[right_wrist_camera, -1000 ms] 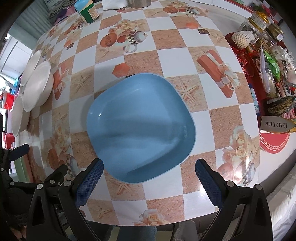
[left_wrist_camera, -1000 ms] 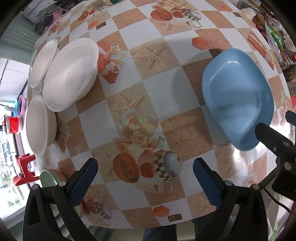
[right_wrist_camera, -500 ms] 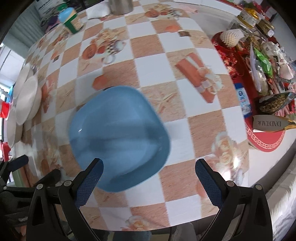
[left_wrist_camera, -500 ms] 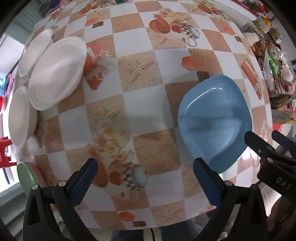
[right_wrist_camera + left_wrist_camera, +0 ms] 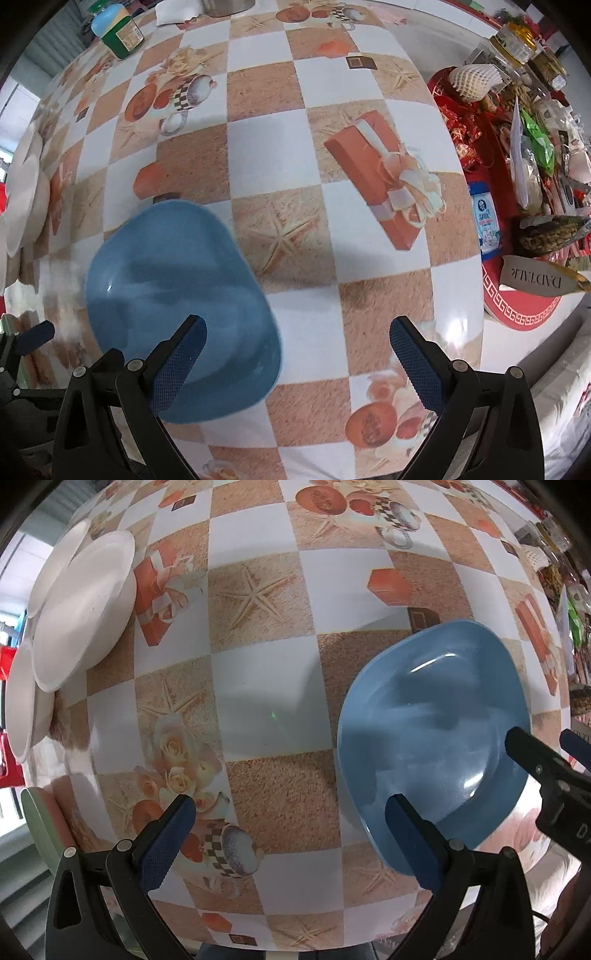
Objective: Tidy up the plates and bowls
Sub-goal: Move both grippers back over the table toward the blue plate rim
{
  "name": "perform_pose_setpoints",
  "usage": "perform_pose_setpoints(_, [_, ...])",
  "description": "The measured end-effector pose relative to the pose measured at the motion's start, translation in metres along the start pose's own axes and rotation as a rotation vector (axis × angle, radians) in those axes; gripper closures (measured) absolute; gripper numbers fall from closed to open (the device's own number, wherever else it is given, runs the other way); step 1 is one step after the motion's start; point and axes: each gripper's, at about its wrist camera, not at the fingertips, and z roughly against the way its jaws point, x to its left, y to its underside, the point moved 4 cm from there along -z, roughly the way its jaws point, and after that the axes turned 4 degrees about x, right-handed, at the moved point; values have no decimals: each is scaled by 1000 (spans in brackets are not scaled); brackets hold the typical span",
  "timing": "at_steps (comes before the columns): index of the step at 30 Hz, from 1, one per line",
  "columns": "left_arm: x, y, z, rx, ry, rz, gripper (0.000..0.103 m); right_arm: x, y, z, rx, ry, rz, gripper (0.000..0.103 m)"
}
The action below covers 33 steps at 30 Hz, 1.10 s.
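Note:
A blue square plate (image 5: pixel 436 731) lies flat on the checkered tablecloth near the table's front edge; it also shows in the right wrist view (image 5: pixel 177 295). Three white bowls or plates (image 5: pixel 81 609) overlap at the table's left edge, seen faintly in the right wrist view (image 5: pixel 26 199). My left gripper (image 5: pixel 288 834) is open and empty above the cloth, its right finger over the plate's near-left rim. My right gripper (image 5: pixel 295 354) is open and empty, its left finger over the plate's near edge. The right gripper also shows in the left wrist view (image 5: pixel 546 760).
A green-labelled jar (image 5: pixel 118 29) and a metal pot (image 5: pixel 229 5) stand at the far edge. Snack bags, jars and a red tray (image 5: pixel 517 302) crowd the right side. A green chair back (image 5: pixel 37 827) stands at the near left.
The right gripper has swung right, so the blue plate slid to the left in its view. The left gripper moved closer to the table and toward the plate. Both stayed open.

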Motion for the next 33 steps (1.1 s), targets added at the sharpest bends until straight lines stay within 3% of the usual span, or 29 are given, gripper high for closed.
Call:
perform_pose_setpoints(10, [1, -7, -5, 8, 5, 16, 0, 14, -5, -13, 24, -2, 90, 3])
perform_pose_setpoints(18, [-31, -16, -5, 13, -16, 24, 0, 30, -5, -18, 34, -11, 159, 3])
perform_pose_setpoints(33, [-28, -18, -8, 1, -1, 18, 0, 32, -7, -25, 51, 0, 171, 3])
